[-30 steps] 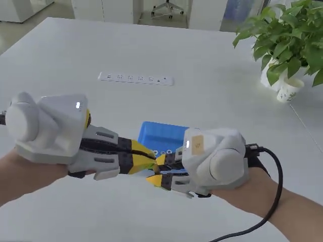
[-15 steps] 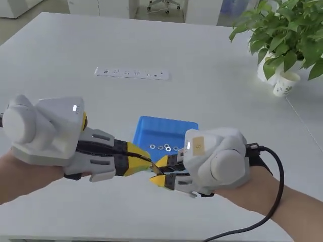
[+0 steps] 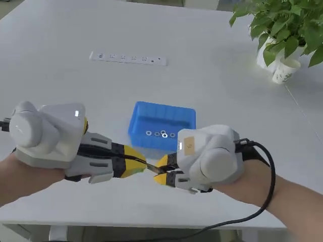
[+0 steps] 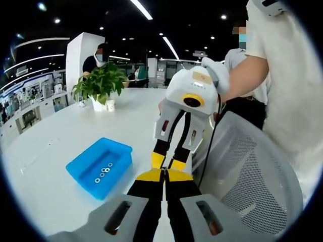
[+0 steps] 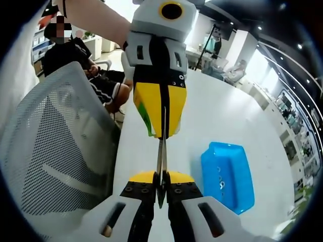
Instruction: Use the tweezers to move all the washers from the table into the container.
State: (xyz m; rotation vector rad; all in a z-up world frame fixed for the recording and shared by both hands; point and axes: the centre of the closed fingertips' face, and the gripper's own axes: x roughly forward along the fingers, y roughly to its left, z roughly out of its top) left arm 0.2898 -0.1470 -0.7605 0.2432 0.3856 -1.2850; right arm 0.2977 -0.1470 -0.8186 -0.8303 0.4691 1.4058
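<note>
A blue container (image 3: 161, 117) sits mid-table with several washers (image 3: 160, 134) inside; it also appears as the container (image 4: 99, 166) and the container (image 5: 227, 176). My two grippers meet tip to tip just in front of it, above the table's near edge. The thin metal tweezers (image 5: 162, 151) run between them. My left gripper (image 3: 140, 165) has its yellow jaws closed on one end. My right gripper (image 3: 160, 174) is closed on the other end. In the left gripper view my left gripper (image 4: 164, 174) faces the right one nose to nose.
A white power strip (image 3: 127, 58) lies at the back of the table. A potted plant (image 3: 282, 25) and a paper cup (image 3: 282, 75) stand at the far right. A mesh chair (image 4: 252, 166) and people are beside the table. The table's near edge (image 3: 151, 218) is close below.
The head camera has tilted, so the whole scene sits differently. The joined grippers have drawn back a little from the container's front toward the near edge, still tip to tip.
</note>
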